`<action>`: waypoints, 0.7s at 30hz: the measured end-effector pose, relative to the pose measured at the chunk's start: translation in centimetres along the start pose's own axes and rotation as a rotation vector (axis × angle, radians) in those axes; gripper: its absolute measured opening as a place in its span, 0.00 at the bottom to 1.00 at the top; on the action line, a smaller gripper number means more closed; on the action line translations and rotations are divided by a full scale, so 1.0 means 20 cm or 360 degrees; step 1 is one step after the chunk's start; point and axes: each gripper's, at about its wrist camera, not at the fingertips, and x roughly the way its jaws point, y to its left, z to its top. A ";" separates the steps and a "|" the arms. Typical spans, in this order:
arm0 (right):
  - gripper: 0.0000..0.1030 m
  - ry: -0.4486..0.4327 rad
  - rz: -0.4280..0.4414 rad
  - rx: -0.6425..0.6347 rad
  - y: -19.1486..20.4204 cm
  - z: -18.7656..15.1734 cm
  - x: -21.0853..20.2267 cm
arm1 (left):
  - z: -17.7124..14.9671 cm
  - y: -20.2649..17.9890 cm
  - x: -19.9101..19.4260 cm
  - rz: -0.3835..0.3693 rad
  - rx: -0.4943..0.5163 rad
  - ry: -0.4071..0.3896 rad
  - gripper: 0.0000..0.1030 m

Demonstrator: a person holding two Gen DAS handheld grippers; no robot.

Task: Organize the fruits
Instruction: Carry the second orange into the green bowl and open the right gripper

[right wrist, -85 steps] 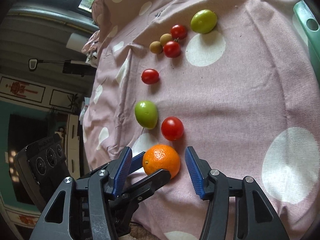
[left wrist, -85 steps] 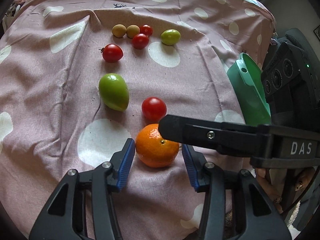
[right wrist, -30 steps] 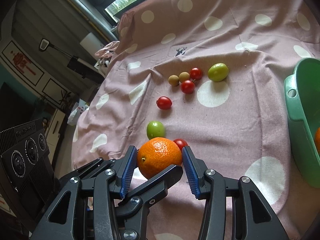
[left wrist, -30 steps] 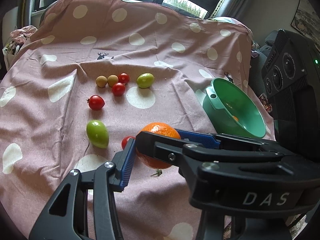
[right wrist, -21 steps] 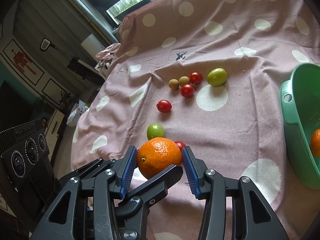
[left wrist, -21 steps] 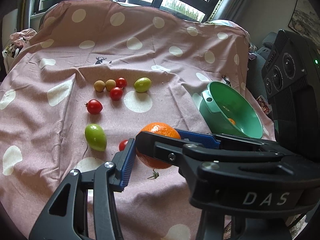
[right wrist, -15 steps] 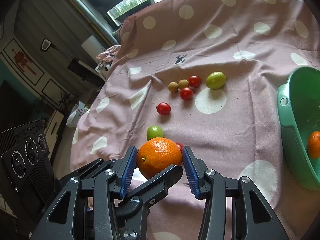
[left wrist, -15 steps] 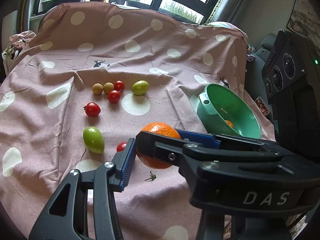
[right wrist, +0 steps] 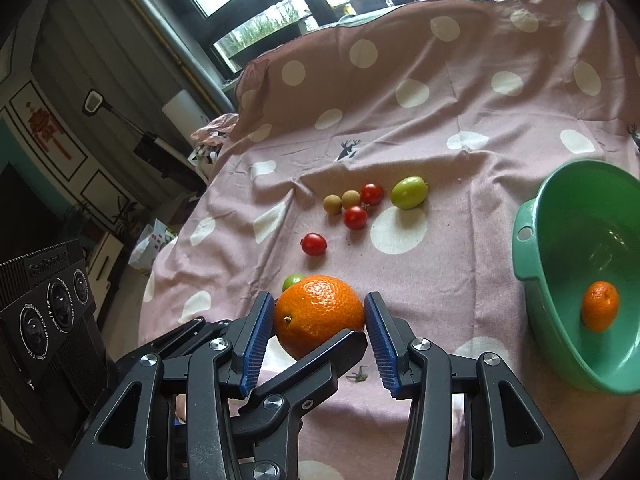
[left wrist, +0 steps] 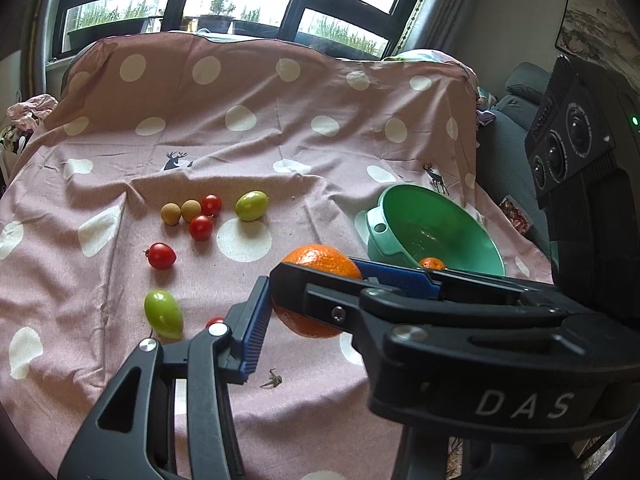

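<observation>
Both hand-held grippers, left (left wrist: 304, 300) and right (right wrist: 319, 322), clamp one orange (right wrist: 318, 314) between narrowly parted blue pads, raised above the spotted cloth (right wrist: 440, 120), with the green bowl (right wrist: 532, 208) to its right holding another orange (right wrist: 600, 306).

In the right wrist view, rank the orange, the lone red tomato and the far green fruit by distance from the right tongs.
1. Orange: between the right tongs.
2. Lone red tomato: mid-cloth, beyond it.
3. Far green fruit: farthest, right of the small cluster.
</observation>
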 end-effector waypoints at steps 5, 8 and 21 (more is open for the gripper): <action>0.48 -0.0053 -0.0011 0.0031 -0.04 0.02 -0.06 | 0.04 -0.08 0.02 -0.0013 0.0058 -0.0017 0.44; 0.48 -0.0096 -0.0044 0.0051 -0.07 0.03 -0.11 | 0.07 -0.14 0.04 -0.0040 0.0098 -0.0032 0.44; 0.48 -0.0245 -0.0135 0.0225 -0.33 0.07 -0.31 | 0.18 -0.40 0.20 -0.0175 0.0215 -0.0023 0.44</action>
